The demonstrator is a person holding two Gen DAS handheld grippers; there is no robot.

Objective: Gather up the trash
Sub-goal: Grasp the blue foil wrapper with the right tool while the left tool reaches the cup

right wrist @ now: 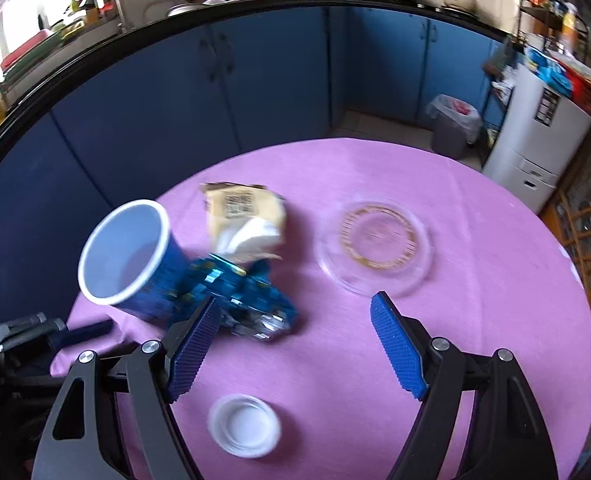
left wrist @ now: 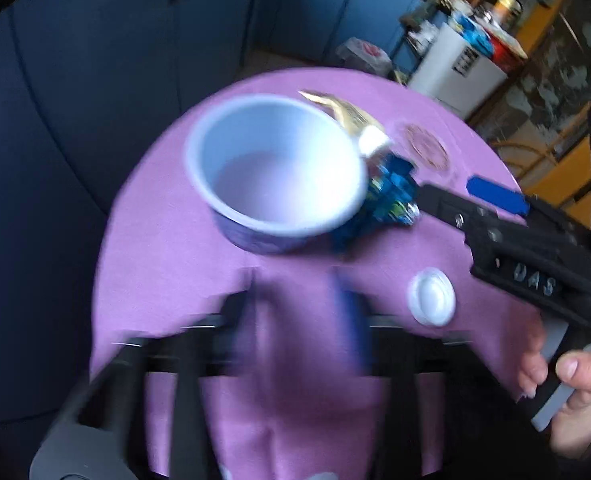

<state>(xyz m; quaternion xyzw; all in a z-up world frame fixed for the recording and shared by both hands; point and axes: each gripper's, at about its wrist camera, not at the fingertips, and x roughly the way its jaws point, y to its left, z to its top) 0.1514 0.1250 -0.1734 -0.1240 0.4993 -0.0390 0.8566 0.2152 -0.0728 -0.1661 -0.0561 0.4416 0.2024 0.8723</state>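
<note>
My right gripper gapes wide, its left pad touching the blue wrapper; left gripper too blurred to tell.

free: bare cloth right of dish | blocked: cup, wrappers left | cap near

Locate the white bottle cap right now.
The white bottle cap lies on the pink tablecloth at the near edge in the right wrist view, just below the open right hand-held gripper, nearer than the blue wrapper.
</note>
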